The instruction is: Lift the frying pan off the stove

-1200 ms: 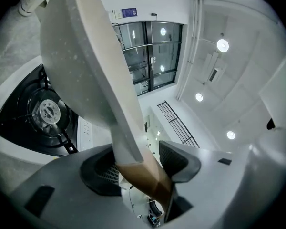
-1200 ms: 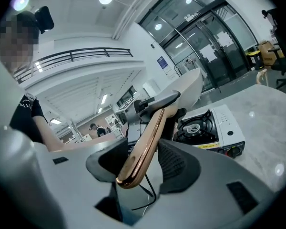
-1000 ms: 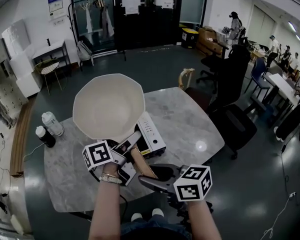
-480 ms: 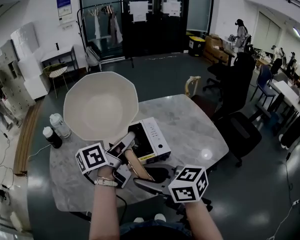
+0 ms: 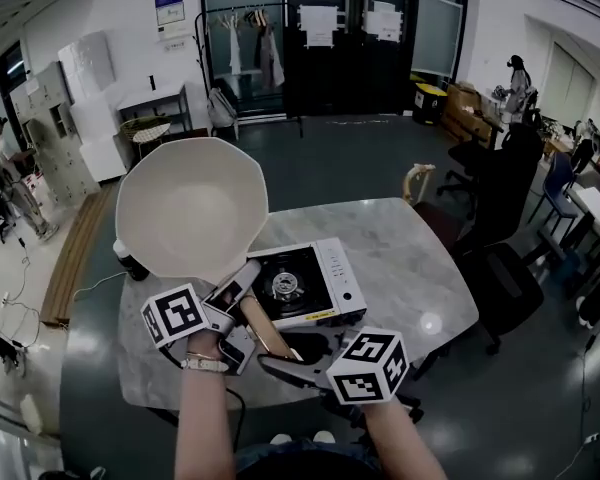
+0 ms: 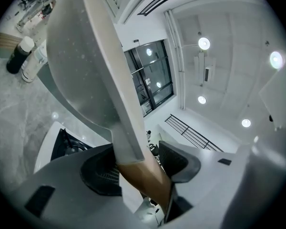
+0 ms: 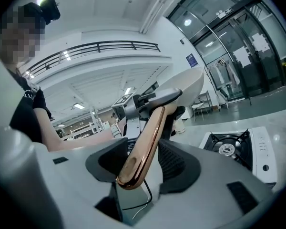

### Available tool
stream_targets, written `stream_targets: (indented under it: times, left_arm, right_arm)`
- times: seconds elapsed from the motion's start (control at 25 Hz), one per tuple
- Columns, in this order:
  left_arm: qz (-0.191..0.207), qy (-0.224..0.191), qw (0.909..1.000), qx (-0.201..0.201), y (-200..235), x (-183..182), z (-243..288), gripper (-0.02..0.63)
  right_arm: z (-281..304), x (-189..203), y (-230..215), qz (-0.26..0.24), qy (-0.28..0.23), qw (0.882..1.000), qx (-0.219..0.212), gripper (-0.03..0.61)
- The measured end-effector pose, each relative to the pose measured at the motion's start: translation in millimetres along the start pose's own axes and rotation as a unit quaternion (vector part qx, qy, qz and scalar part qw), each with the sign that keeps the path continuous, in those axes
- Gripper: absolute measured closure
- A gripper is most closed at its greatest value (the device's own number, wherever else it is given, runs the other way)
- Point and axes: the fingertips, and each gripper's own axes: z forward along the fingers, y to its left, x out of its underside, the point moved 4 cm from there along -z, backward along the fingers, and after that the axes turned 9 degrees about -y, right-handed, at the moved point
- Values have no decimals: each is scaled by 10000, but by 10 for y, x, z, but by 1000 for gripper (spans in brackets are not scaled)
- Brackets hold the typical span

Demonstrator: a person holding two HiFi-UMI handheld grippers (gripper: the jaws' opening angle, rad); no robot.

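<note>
Pan: your frying pan (image 5: 190, 208) hangs tilted in the air, up and left of the stove (image 5: 340, 273), clear of its burner.
Look: pale cream inside, many-sided rim, grey underside, copper-brown handle (image 7: 148, 132).
Left tongs: your left gripper (image 6: 133, 168) is clamped on the handle next to the bowl.
Right tongs: your right gripper (image 7: 138, 163) stands fairly wide around the handle's rounded end and seems to pinch it.
Stove: sits on the marble table (image 5: 410, 258).

The frying pan (image 5: 190, 208) shows a smooth, matt cream interior and dull speckled grey underside. Its handle (image 7: 144, 142) is glossy, copper-toned. The table (image 5: 410, 268) looks like polished grey marble; stove (image 5: 340, 280) casing smooth white.
</note>
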Motion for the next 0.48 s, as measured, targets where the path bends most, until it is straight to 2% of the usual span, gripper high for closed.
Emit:
stream_targets:
  times: [0.2,0.48]
  left_arm:
    - [221,-262,9988,-337,97,-206,-256,370]
    - [282,-699,9958,-526,200,-479,-615,372]
  right_arm:
    - [261,49,104,-160,279,9993,-180,364]
    - [588,93,278,-350,445,9972,-498,364]
